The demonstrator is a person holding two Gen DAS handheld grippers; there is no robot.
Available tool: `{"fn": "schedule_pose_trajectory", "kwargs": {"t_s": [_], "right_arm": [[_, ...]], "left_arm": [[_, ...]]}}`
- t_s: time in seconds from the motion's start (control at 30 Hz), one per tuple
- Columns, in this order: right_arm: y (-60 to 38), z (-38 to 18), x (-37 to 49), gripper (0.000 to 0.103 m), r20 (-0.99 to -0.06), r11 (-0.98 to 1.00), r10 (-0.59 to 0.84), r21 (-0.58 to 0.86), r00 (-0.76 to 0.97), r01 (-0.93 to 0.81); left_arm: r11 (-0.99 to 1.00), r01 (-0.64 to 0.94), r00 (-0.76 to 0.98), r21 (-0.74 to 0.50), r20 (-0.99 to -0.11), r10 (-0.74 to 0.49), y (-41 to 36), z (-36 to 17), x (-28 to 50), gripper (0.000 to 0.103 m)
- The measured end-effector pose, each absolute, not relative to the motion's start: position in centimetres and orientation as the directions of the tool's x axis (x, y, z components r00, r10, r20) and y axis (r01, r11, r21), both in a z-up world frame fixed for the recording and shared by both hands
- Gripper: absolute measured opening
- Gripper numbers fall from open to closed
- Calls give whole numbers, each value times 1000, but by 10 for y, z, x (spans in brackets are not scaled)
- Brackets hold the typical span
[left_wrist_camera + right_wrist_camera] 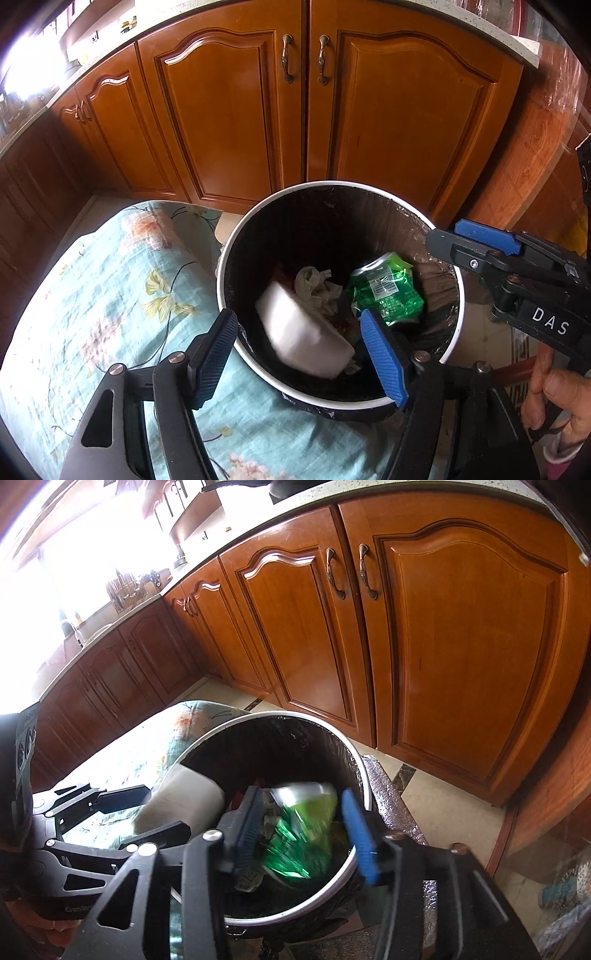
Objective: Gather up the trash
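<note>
A round white trash bin (pixel 452 343) with a black liner stands on the floor in front of the cabinets; it also shows in the right wrist view (pixel 364 771). Inside lie a crumpled tissue (pixel 317 288) and a crushed green can (pixel 388 288). A white paper wad (pixel 306 332), blurred, is in the air between my left gripper's open fingers above the bin. My left gripper (pixel 299 354) is open. My right gripper (pixel 303 830) is open over the bin, with the blurred green can (pixel 303 830) between and below its fingers, not gripped.
A floral blue cushion (pixel 110 295) lies left of the bin, touching it. Wooden cabinet doors (pixel 236 110) stand close behind. A round wooden table edge (pixel 546 147) is at the right. Tiled floor (pixel 443 794) lies right of the bin.
</note>
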State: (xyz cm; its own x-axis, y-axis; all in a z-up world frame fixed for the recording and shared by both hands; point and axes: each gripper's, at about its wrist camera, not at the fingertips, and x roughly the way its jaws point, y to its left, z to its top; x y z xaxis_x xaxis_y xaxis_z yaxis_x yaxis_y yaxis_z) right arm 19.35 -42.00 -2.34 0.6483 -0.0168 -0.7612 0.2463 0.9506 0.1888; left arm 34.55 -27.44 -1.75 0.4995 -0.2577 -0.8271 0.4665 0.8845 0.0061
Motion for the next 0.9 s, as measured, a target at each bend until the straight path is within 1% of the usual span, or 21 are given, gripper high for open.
{"fn": "schedule_pose_trajectory", "kwargs": {"t_s": [0.13, 0.2, 0.27, 0.3, 0.37, 0.43, 0.53, 0.73, 0.9], "right_arm": [[-419, -16, 185, 52, -745, 945, -10, 210, 667, 249], [-415, -11, 180, 56, -734, 945, -9, 215, 679, 245], [-411, -6, 175, 66, -721, 944, -2, 227, 693, 239], [-409, -4, 172, 68, -714, 943, 0, 232, 700, 237], [-402, -1, 162, 78, -700, 940, 4, 246, 714, 236], [-396, 0, 152, 83, -684, 933, 8, 267, 730, 240], [-383, -2, 135, 90, -655, 920, 28, 312, 755, 236], [-358, -6, 108, 91, -635, 905, 56, 358, 770, 229], [-336, 0, 89, 95, -615, 905, 52, 362, 787, 223]], "left_arm": [[890, 455, 508, -6, -820, -265, -266, -12, 337, 72], [894, 449, 513, -14, -815, -270, -260, -8, 332, 72], [899, 438, 521, -24, -808, -276, -252, -4, 323, 75], [902, 430, 526, -32, -803, -280, -247, -3, 319, 75], [908, 412, 528, -68, -795, -299, -234, -1, 310, 77], [914, 389, 523, -116, -789, -323, -220, -1, 299, 78], [922, 359, 539, -144, -775, -331, -200, -2, 278, 79], [934, 302, 574, -192, -745, -339, -164, -6, 233, 80], [939, 252, 604, -235, -719, -342, -133, -8, 201, 81]]}}
